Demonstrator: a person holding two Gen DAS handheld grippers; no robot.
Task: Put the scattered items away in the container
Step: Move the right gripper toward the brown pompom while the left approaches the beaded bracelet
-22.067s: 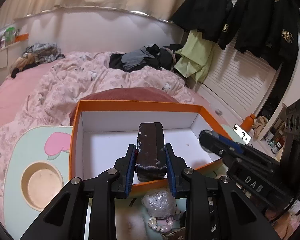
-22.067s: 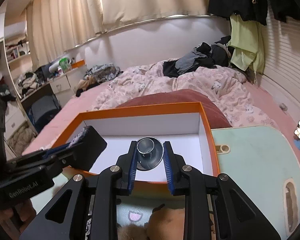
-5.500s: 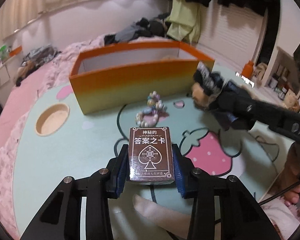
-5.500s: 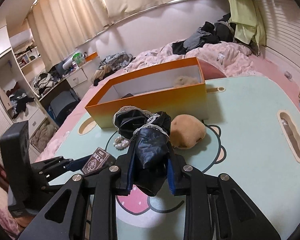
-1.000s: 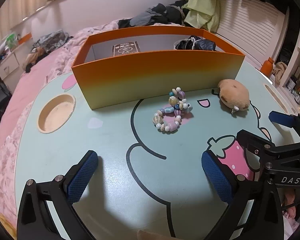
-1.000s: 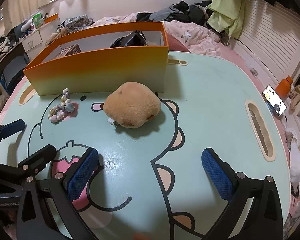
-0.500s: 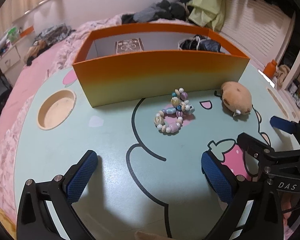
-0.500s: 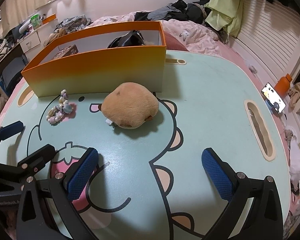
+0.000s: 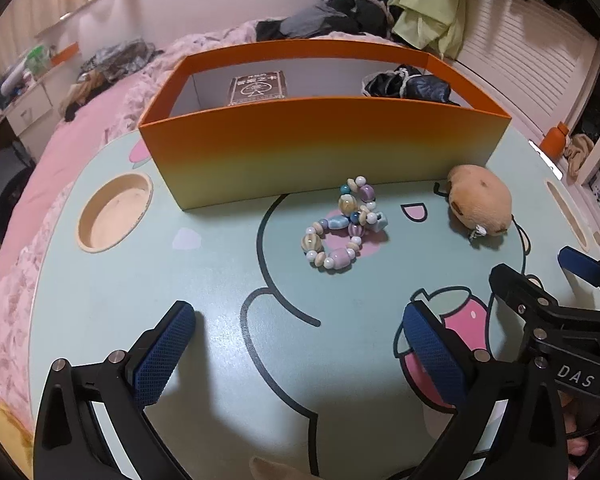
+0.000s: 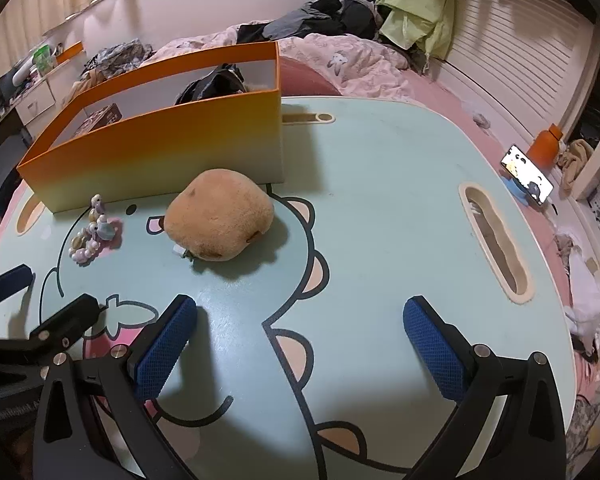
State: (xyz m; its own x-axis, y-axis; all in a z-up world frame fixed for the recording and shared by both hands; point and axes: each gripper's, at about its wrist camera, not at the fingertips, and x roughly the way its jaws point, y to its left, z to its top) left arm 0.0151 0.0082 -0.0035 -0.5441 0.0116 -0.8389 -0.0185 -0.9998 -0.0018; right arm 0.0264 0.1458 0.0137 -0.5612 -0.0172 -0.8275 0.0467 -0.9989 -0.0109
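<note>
Both grippers empty above the pale green cartoon-printed bench (image 9: pixel 100 288), fingers wide apart.
Left gripper (image 9: pixel 300 354) and right gripper (image 10: pixel 300 346) hover near. Pastel bead bracelet (image 9: pixel 342 228) and tan plush toy (image 10: pixel 220 214) lie just before the orange cardboard box (image 9: pixel 320 148); brown card box (image 9: pixel 258 86) and dark cloth bundle (image 9: pixel 406 86) inside.

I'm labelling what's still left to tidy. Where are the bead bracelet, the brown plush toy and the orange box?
bead bracelet (image 9: pixel 342 224), left wrist view, on a bead near the loop's middle.
brown plush toy (image 10: pixel 220 215), right wrist view, on its rounded top.
orange box (image 9: pixel 320 148), left wrist view, on the near wall.
</note>
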